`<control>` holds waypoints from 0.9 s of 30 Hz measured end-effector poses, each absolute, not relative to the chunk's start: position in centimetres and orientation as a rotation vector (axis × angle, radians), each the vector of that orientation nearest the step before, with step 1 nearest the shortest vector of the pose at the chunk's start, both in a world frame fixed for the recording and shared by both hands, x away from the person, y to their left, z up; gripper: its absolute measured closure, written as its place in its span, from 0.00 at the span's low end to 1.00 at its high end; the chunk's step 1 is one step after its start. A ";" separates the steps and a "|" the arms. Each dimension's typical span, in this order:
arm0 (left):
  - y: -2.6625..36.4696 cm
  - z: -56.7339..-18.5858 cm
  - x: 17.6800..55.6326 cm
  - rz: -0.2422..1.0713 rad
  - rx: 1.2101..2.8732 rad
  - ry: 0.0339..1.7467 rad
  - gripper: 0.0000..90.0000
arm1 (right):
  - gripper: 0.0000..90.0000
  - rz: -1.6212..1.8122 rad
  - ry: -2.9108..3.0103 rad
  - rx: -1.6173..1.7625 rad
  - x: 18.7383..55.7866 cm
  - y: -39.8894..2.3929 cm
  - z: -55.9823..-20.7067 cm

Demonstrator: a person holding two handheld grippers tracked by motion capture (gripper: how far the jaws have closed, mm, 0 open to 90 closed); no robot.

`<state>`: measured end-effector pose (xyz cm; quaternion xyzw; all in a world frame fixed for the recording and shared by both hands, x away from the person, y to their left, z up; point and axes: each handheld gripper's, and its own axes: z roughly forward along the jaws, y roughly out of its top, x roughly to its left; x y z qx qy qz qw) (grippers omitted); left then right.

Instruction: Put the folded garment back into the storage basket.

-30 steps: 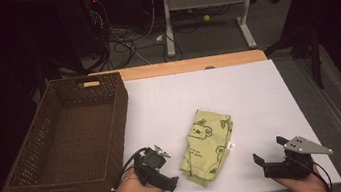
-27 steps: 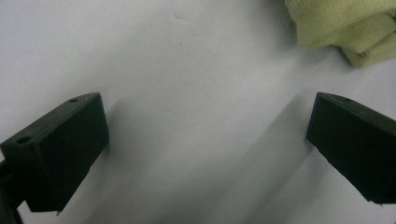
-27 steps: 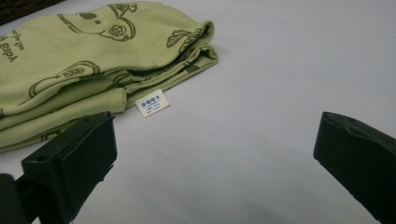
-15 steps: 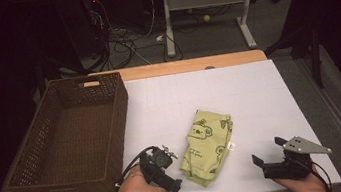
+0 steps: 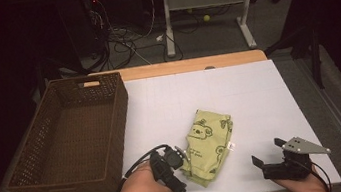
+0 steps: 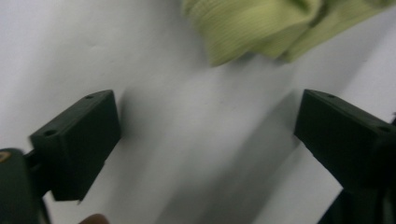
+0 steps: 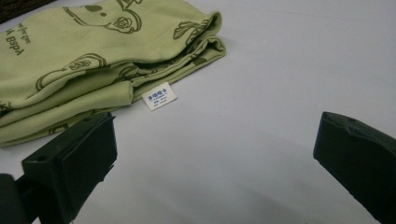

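Worktop (image 5: 258,88), white, carries everything. Basket (image 5: 70,135), brown wicker, sits well left of the cloth. Cloth (image 5: 208,143), folded green w/ bear print, lies on the worktop near its front edge, between the 2 grippers; small white tag (image 7: 159,96) sticks out at the cloth's right side. Left gripper (image 5: 178,168) is just beside the cloth's front-left corner; fingers (image 6: 79,135) wide apart, have just been closing a bit, nothing between them, cloth edge just ahead. Right gripper (image 5: 268,155) is right of the cloth, apart from it; fingers (image 7: 74,163) spread wide, gripping nothing.
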<state>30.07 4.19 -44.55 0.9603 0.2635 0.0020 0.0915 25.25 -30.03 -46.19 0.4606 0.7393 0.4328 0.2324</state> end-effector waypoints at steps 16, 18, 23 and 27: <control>2.0 -43.4 30.5 -0.097 2.919 0.596 0.46 | 0.00 1.202 2.045 1.267 25.5 -29.8 -46.2; 1.7 -43.4 30.5 -0.098 2.930 0.594 0.48 | 0.00 1.203 2.049 1.262 25.6 -29.7 -46.3; 1.0 -43.3 30.9 -0.112 2.966 0.594 0.48 | 0.00 1.199 2.055 1.261 25.6 -29.6 -46.4; 0.3 -43.2 31.2 -0.110 3.006 0.595 0.53 | 0.00 1.191 2.053 1.249 25.4 -29.6 -46.2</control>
